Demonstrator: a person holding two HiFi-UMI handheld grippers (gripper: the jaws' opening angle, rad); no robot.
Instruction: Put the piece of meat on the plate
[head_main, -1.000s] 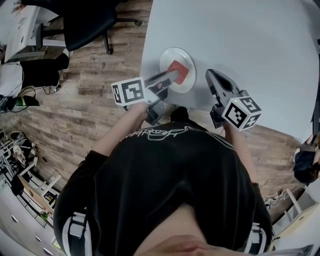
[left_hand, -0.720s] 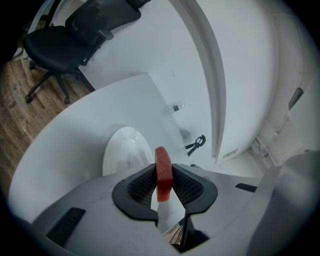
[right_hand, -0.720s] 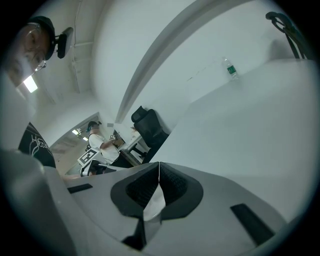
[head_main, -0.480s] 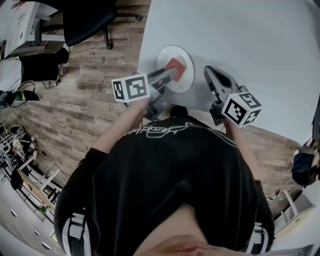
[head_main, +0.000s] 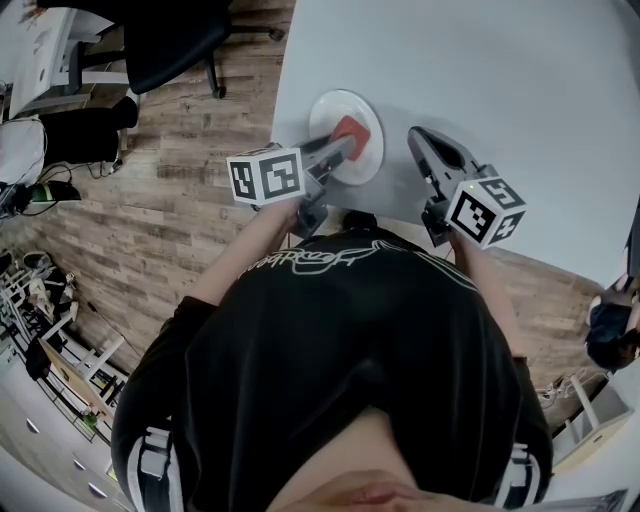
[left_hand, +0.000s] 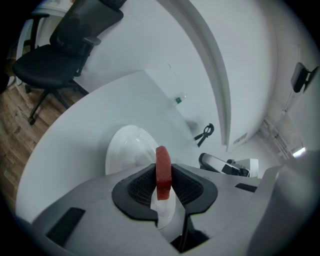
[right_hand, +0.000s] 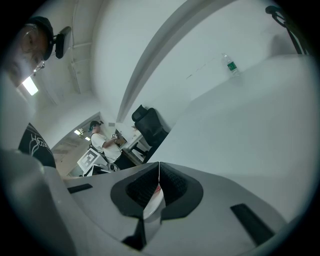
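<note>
A white round plate (head_main: 362, 160) sits on the white table (head_main: 480, 70) near its left front corner. The red piece of meat (head_main: 350, 131) is over the plate, gripped on edge by my left gripper (head_main: 345, 146). In the left gripper view the meat (left_hand: 163, 172) stands upright between the black pads (left_hand: 141, 186), with the plate (left_hand: 127, 150) just beyond. I cannot tell whether the meat touches the plate. My right gripper (head_main: 419, 138) hovers right of the plate, shut and empty; its tips (right_hand: 159, 167) meet.
The table's left edge (head_main: 283, 95) drops to wooden floor (head_main: 170, 190), where a black office chair (head_main: 175, 40) stands. A small bottle (left_hand: 180, 99) and a black clip-like object (left_hand: 204, 133) lie farther back on the table. A person (right_hand: 102, 142) stands in the distance.
My left gripper has sunk a little toward the plate with the meat and rolled slightly. The right gripper has stayed about where it was.
</note>
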